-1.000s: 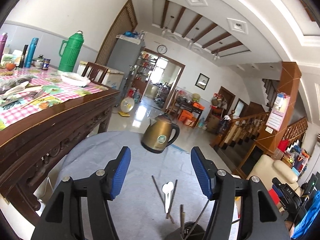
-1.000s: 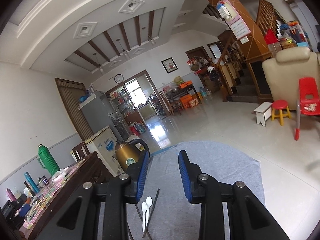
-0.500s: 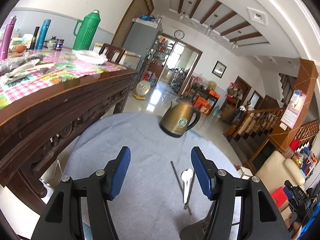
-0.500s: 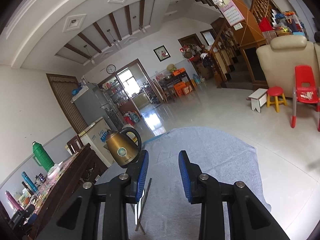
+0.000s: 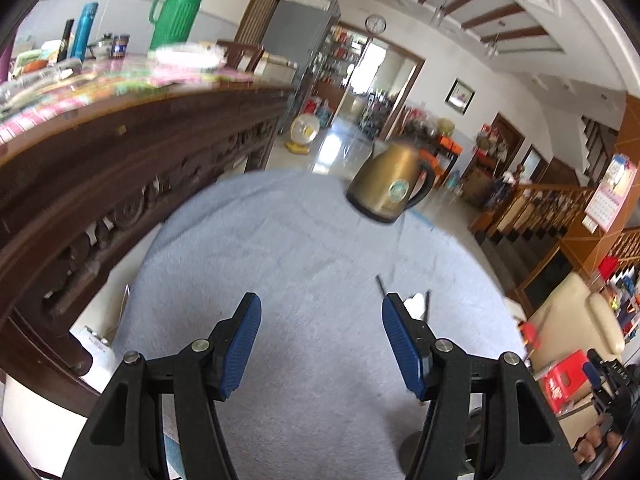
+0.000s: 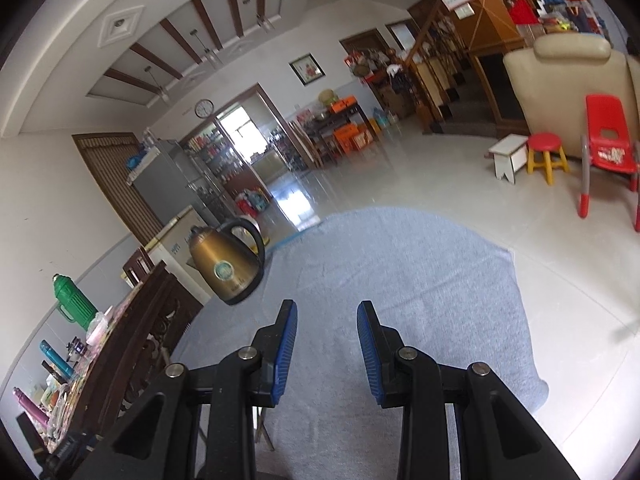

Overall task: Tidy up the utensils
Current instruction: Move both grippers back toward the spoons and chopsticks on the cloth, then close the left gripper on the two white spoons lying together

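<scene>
On the grey cloth (image 5: 304,248), a white spoon (image 5: 416,305) and dark chopsticks (image 5: 381,283) lie beside the left gripper (image 5: 322,340); both it and the right gripper (image 6: 327,346) gape, holding nothing. A brass kettle (image 5: 390,188) stands beyond, near the cloth's far edge.

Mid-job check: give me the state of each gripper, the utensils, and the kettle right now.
left gripper: open, empty
right gripper: open, narrower gap, empty
white spoon: lying on grey cloth, partly hidden
chopsticks: lying on the cloth beside the spoon
kettle: upright, lid shut
</scene>
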### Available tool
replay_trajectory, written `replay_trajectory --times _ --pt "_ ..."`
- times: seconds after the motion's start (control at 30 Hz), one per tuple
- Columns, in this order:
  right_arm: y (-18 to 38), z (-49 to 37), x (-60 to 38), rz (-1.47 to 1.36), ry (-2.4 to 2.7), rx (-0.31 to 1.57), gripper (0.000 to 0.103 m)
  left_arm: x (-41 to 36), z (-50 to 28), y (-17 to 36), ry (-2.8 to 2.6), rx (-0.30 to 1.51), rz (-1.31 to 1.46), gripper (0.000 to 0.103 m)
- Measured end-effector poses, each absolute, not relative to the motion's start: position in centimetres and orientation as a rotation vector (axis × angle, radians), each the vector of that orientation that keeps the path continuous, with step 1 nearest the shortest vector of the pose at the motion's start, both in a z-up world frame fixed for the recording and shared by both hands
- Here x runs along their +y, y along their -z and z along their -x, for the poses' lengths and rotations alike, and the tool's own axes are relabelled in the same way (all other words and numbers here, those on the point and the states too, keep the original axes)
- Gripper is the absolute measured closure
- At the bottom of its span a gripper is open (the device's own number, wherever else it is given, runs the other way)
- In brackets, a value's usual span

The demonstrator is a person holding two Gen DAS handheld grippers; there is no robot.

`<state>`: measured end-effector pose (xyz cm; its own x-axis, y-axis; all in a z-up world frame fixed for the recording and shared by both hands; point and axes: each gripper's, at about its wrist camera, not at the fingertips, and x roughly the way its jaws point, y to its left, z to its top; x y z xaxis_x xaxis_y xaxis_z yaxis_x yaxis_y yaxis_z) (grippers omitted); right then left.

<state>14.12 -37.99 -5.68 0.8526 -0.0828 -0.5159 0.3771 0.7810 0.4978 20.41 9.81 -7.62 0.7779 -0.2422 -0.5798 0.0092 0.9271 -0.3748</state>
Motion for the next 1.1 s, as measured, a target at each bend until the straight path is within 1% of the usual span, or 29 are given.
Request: replay_trajectory --times 0.2,0.33,0.77,1.0,1.03,1.07,1.1 --pt "8.2 -15.8 -38.6 -0.657 0.271 0.563 0.069 8.4 -24.3 11.7 0.161 0.792 0.315 0.039" --pt "9.7 -16.7 -39.0 -0.678 0.279 0.599 0.069 5.7 -26.6 13.3 0.188 0.851 0.212 0.039" --pt "13.8 -19.3 -38.9 -0.697 0.283 0.703 0.069 -4.1 -29.8 12.8 0.394 0.792 -0.035 0.039" --pt "15.3 -19.8 -39.3 -0.706 0.288 0.728 0.069 -8.4 -31.4 14.1 0.513 0.827 -0.075 0.039" --pt "15.5 -19.8 -39.4 -0.706 0.289 0.731 0.069 -8.9 -31.8 14.5 0.527 0.838 -0.077 0.041" --pt "15.5 -19.9 -39.4 -0.706 0.29 0.732 0.069 -9.2 -32.0 14.8 0.536 0.848 -0.078 0.045" --pt "15.7 -20.0 -39.4 -0.706 0.291 0.734 0.069 -9.5 -32.4 15.1 0.543 0.86 -0.078 0.046"
